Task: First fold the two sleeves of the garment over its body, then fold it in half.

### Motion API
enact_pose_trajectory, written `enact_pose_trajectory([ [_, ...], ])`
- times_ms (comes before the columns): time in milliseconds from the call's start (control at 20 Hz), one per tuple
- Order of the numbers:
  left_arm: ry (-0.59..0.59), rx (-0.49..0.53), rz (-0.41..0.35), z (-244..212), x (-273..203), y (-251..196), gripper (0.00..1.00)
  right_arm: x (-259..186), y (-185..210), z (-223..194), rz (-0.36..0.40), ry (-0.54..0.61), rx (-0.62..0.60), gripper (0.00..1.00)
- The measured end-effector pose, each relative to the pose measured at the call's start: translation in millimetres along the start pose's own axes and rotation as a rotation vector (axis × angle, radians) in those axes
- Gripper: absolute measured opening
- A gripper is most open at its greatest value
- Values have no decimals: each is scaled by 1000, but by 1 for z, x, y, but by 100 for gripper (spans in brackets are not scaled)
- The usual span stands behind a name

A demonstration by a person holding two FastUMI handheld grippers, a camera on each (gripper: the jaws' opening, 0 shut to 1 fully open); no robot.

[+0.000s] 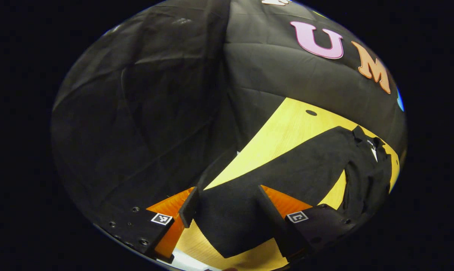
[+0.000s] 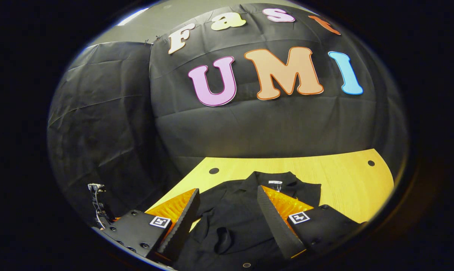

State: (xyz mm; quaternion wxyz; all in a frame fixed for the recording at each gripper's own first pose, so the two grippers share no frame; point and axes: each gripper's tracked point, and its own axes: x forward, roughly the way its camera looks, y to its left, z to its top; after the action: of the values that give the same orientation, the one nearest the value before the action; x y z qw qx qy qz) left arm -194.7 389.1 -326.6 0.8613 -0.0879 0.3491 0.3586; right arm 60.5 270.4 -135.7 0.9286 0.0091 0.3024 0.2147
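With the black garment (image 2: 245,210) lying flat on the tabletop (image 2: 347,180), sleeve (image 1: 227,214) still stretched out beside its body, you seem at the first fold: left claw (image 1: 227,203) and right claw (image 2: 228,210) gape empty, so pinch that sleeve next.

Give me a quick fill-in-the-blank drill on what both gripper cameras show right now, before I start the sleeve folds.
1. The black garment lies on a table whose top is made of ____.
2. In the left gripper view, the left gripper has its fingers ____, with a sleeve lying on the table between them.
3. In the right gripper view, the small white tag sits at the garment's ____.
4. The right gripper is ____, gripping nothing.

Missing words: wood; open; collar; open
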Motion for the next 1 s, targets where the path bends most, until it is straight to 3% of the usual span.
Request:
enact_pose_trajectory([
  [150, 51, 26, -17, -20, 5, -4, 94, -2, -2, -2, -5, 4, -5, 97],
  [200, -13, 63, -31, -9, 12, -6, 81, -3, -4, -1, -11, 6, -9, 97],
  [400, 50, 130, -139, -21, 9, -40, 31, -10, -14, -3, -16, 10, -31, 97],
  [500, 65, 160, -121, -18, 11, -41, 5, -15, -22, 0, -17, -3, -25, 98],
  [550, 80, 178, -113, -20, 10, -40, 0, -18, -26, 2, -20, -11, -18, 98],
  [750, 22, 143, -133, 12, -3, -54, 0, -30, -49, 7, -40, -37, 6, 98],
  [1000, -77, 181, -191, 61, -29, -95, 0, -41, -75, 3, -52, -37, 33, 98],
])
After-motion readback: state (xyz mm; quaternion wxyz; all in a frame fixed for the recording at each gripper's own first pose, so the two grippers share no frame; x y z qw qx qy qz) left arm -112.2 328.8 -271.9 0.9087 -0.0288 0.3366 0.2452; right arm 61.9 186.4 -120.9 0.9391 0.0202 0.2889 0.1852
